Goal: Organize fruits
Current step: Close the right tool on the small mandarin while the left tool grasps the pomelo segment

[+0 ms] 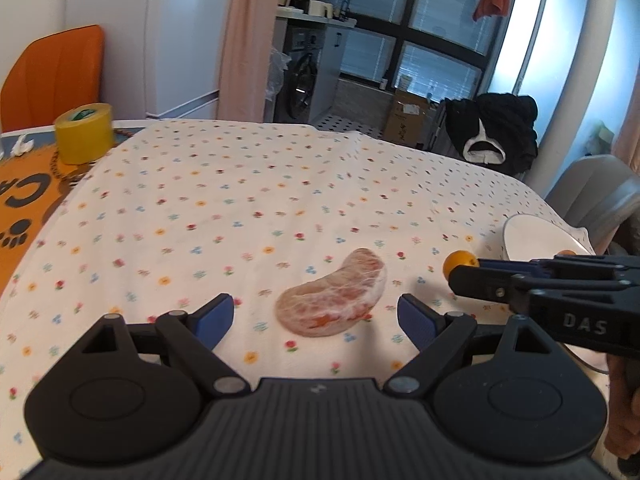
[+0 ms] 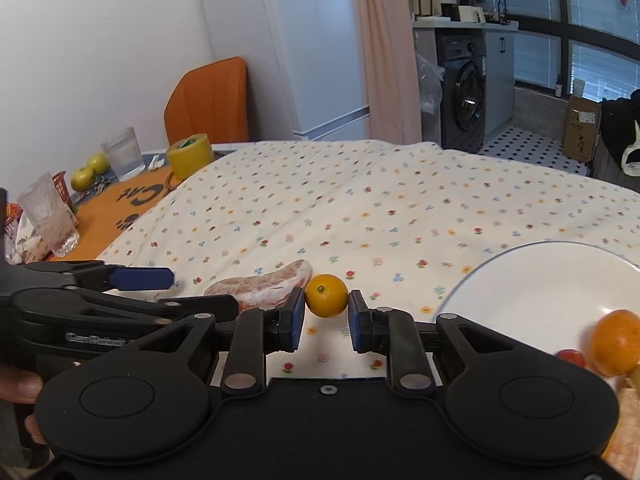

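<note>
Left gripper (image 1: 316,316) hangs low over the floral cloth (image 1: 240,200) w/ jaws spread wide; peeled pomelo segment (image 1: 332,296) lies flat on the cloth just ahead, between the blue pads (image 1: 216,316) but not touching either. Right gripper (image 2: 326,316) has its jaws narrowed around a small orange kumquat (image 2: 327,295): fruit sits right at the fingertips, w/ a sliver of gap on each side, so can't tell if it's truly pinched or only bracketed. Kumquat is on the cloth, just beside the segment's end and left of the white plate (image 2: 520,280). Plate's near edge holds an orange (image 2: 616,342) & a small red fruit (image 2: 571,357). Far corner: yellow tape roll (image 2: 190,155), two glasses (image 2: 122,153), two green fruits (image 2: 90,171).
</note>
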